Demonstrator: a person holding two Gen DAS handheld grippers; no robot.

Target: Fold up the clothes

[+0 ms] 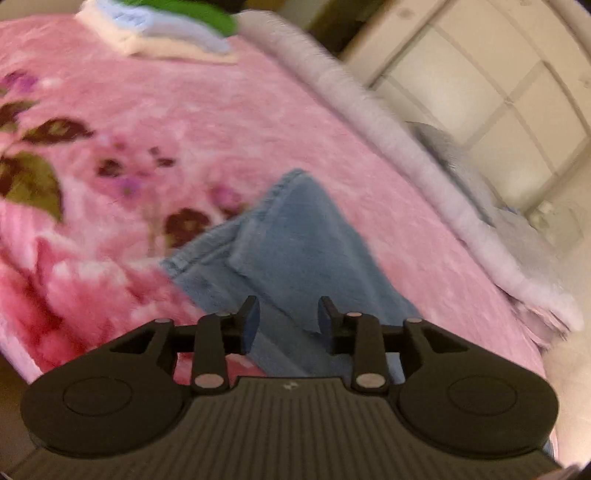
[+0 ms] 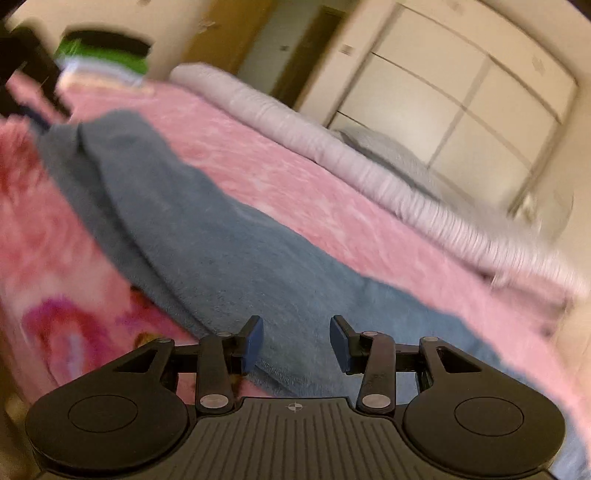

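Two sets of fingers, both spread wide and gripping nothing. My left gripper [image 1: 288, 319] hangs above the blue towel [image 1: 295, 240], which lies rumpled on the pink floral blanket [image 1: 184, 110], folded clothes [image 1: 159, 29] stacked at the far corner. My right gripper [image 2: 296, 343] hovers over the towel's near end, wardrobe [image 2: 461, 99] beyond.
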